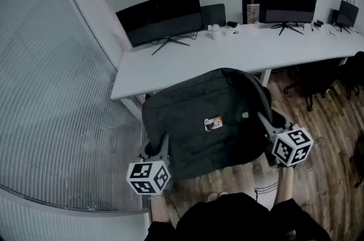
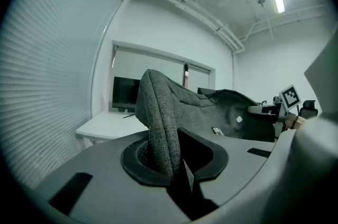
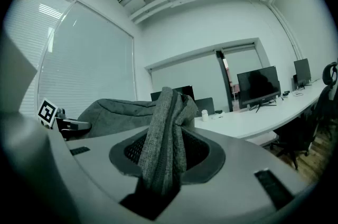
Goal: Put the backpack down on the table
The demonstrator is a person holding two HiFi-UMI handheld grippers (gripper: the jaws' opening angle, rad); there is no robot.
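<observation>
Our left gripper (image 1: 160, 148) and right gripper (image 1: 265, 121) each pinch the dark grey fabric backpack (image 1: 207, 112), held above the long white table's (image 1: 239, 52) edge; next we likely lower it there.

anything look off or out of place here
Nothing is spilled or damaged. The one odd thing is the backpack: it is not lying flat but is slung between the left gripper and the right gripper, each shut on a fold of its fabric, over the near edge of the table.
</observation>
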